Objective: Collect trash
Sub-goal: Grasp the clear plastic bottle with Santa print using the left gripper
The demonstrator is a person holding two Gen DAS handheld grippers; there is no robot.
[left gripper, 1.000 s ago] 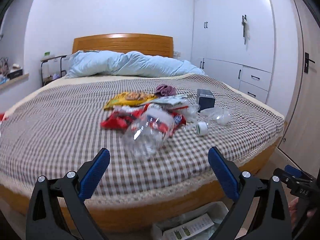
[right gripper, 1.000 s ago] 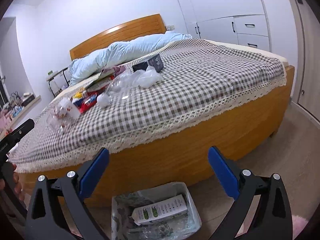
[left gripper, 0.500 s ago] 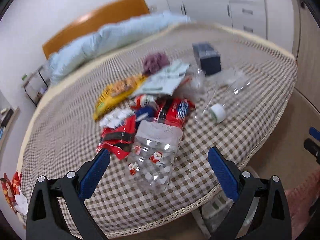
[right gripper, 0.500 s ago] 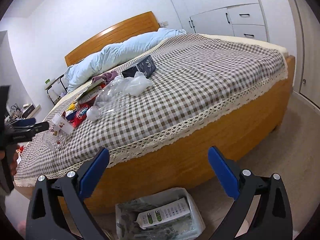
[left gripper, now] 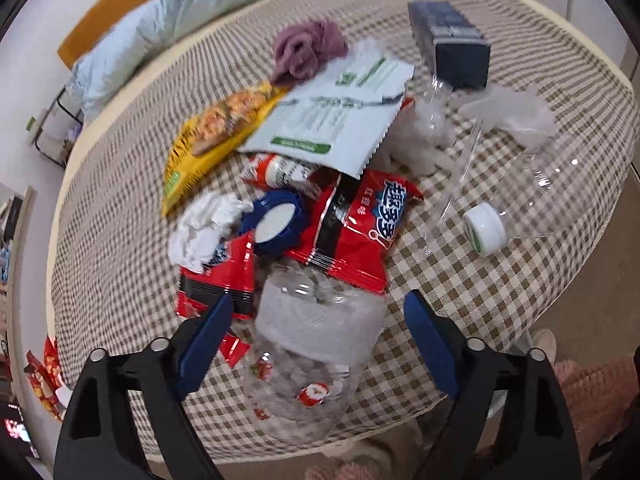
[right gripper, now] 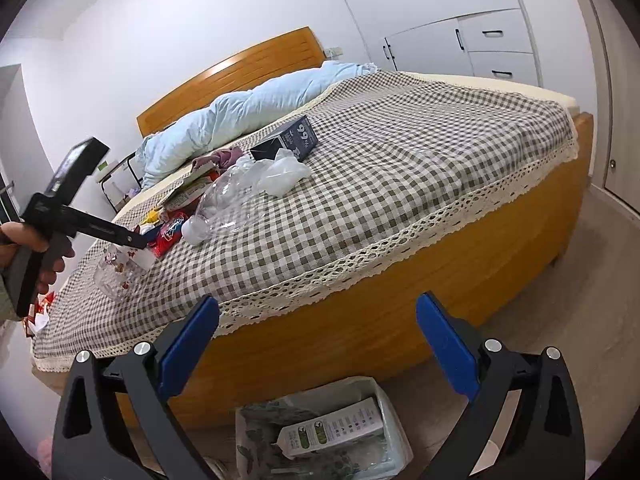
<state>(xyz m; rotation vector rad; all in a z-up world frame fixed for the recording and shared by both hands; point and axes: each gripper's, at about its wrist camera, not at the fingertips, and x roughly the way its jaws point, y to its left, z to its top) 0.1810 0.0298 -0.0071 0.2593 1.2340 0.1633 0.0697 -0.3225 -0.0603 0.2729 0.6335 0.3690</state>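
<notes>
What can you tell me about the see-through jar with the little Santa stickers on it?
The clear plastic jar lies on its side on the checked bedspread, near the bed's edge. It looks empty, with small red Santa stickers and a whitish band near its open mouth; no lid is on it. A red snack bag overlaps its mouth. The left gripper straddles it, jaws closing, pads not yet pressing.
</notes>
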